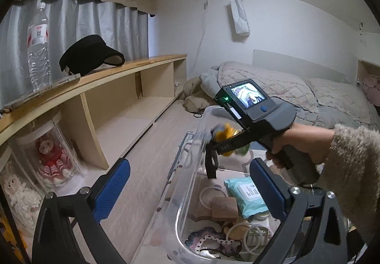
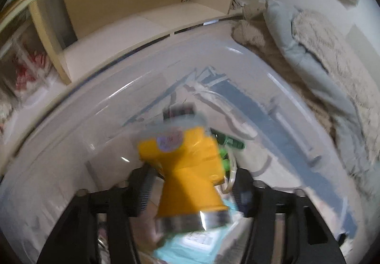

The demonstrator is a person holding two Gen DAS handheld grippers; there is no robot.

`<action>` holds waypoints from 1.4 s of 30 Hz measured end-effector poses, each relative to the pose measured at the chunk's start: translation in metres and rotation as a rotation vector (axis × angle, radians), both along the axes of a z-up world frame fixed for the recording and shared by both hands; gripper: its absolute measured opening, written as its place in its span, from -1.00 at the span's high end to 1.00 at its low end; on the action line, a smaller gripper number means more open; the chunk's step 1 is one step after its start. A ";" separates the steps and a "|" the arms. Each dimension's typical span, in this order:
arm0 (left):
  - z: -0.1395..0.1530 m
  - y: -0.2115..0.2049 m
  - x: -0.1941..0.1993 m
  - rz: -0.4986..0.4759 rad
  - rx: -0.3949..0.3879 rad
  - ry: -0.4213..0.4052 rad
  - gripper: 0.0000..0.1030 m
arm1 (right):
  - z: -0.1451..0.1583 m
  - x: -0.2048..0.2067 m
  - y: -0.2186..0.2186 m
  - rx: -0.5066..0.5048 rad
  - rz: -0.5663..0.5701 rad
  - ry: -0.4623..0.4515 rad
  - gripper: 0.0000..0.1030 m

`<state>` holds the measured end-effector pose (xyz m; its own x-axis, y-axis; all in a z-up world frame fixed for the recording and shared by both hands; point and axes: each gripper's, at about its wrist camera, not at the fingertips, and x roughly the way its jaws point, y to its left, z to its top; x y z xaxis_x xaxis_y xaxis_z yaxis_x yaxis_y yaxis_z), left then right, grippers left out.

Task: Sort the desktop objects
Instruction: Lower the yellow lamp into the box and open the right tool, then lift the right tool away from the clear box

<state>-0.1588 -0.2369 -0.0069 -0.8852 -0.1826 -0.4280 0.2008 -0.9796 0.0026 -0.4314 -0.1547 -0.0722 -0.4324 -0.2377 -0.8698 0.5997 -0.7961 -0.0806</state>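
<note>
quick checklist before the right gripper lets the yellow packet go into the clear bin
1. Right gripper grips the yellow packet: ok.
2. Packet over the clear bin: ok.
3. Left gripper open and out of the way: ok, nothing between its fingers.
4. Free spot underneath: cannot tell; the wet wipes pack and rings lie there.
5. Sharp view of the packet: not ok, the right wrist picture is blurred.

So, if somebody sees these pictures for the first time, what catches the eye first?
Probably the yellow packet, bright and blurred, between the jaws of the right gripper above the clear plastic bin. Then the black visor and the water bottle on top of the wooden shelf.
</note>
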 end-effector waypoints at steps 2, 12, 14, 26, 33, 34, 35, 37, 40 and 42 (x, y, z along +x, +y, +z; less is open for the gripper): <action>0.000 0.000 0.001 0.000 0.003 0.001 -0.97 | 0.001 0.003 0.000 -0.045 0.004 -0.015 -0.79; 0.008 0.005 0.009 -0.018 -0.010 0.020 -0.97 | 0.030 0.035 0.004 -0.004 0.068 0.108 -0.79; 0.010 0.007 0.011 -0.023 -0.009 0.023 -0.97 | 0.037 0.042 0.010 -0.027 0.071 0.131 -0.79; 0.018 0.026 0.018 -0.071 -0.004 0.001 -0.97 | 0.072 0.096 0.063 -0.178 0.086 0.209 -0.97; 0.022 0.039 0.022 -0.086 0.005 -0.011 -0.97 | 0.079 0.130 0.095 -0.207 0.081 0.226 -1.00; 0.023 0.042 0.023 -0.088 0.003 -0.015 -0.97 | 0.081 0.134 0.100 -0.220 0.076 0.231 -1.00; 0.024 0.044 0.025 -0.089 0.000 -0.018 -0.97 | 0.083 0.138 0.104 -0.234 0.072 0.238 -1.00; 0.026 0.048 0.028 -0.086 -0.008 -0.019 -0.97 | 0.087 0.146 0.112 -0.254 0.065 0.267 -1.00; 0.030 0.054 0.032 -0.078 -0.017 -0.016 -0.97 | 0.094 0.160 0.122 -0.274 0.070 0.303 -1.00; 0.034 0.060 0.036 -0.071 -0.022 -0.013 -0.97 | 0.098 0.169 0.128 -0.286 0.063 0.324 -1.00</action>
